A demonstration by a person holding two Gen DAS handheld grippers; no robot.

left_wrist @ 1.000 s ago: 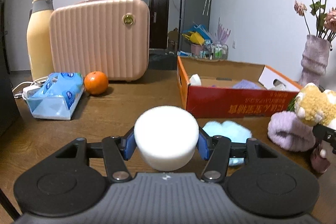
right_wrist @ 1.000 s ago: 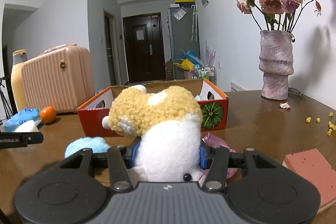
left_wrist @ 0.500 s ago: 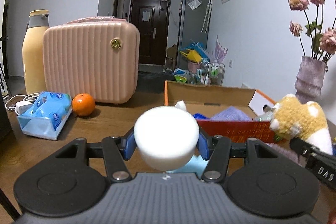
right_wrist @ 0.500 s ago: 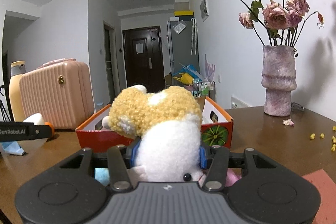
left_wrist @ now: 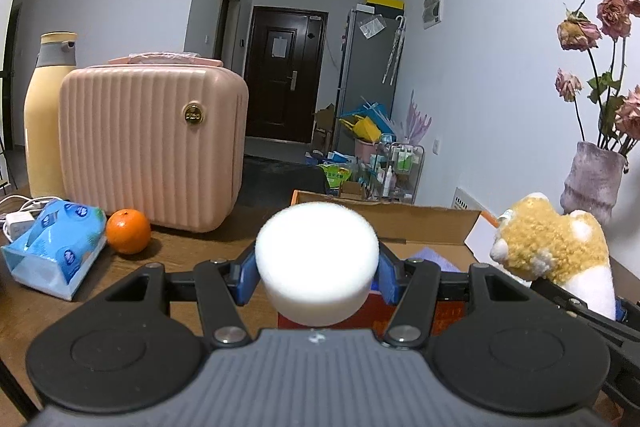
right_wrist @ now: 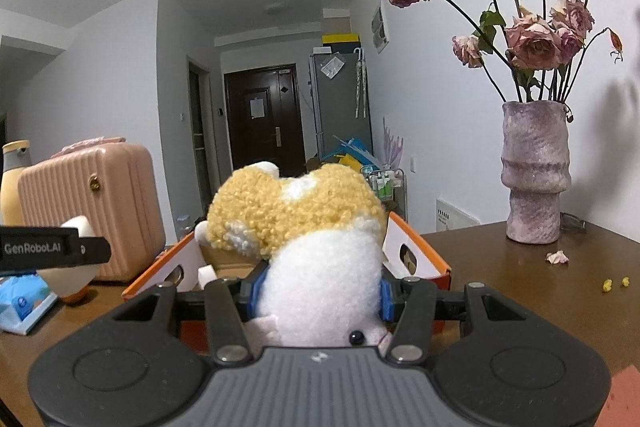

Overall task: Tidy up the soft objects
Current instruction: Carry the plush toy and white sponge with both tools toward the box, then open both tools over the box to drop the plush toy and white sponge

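My left gripper (left_wrist: 317,269) is shut on a round white sponge (left_wrist: 317,259) and holds it in the air in front of the orange cardboard box (left_wrist: 424,221). My right gripper (right_wrist: 320,293) is shut on a yellow and white plush toy (right_wrist: 304,223), held above the near edge of the same box (right_wrist: 420,251). The plush toy also shows in the left wrist view (left_wrist: 556,247) at the right. The left gripper with the sponge (right_wrist: 76,247) shows at the left of the right wrist view. A purple soft item (left_wrist: 430,255) lies inside the box.
On the brown table (left_wrist: 192,251) stand a pink ribbed case (left_wrist: 152,147), a tall yellow bottle (left_wrist: 44,115), a blue tissue pack (left_wrist: 56,251) and an orange (left_wrist: 128,231). A purple vase with dried roses (right_wrist: 536,171) stands at the right. A pink sponge corner (right_wrist: 624,399) lies at the lower right.
Both grippers have risen and moved toward the box with their loads. The blue puff and the purple ring on the table have dropped out of sight.
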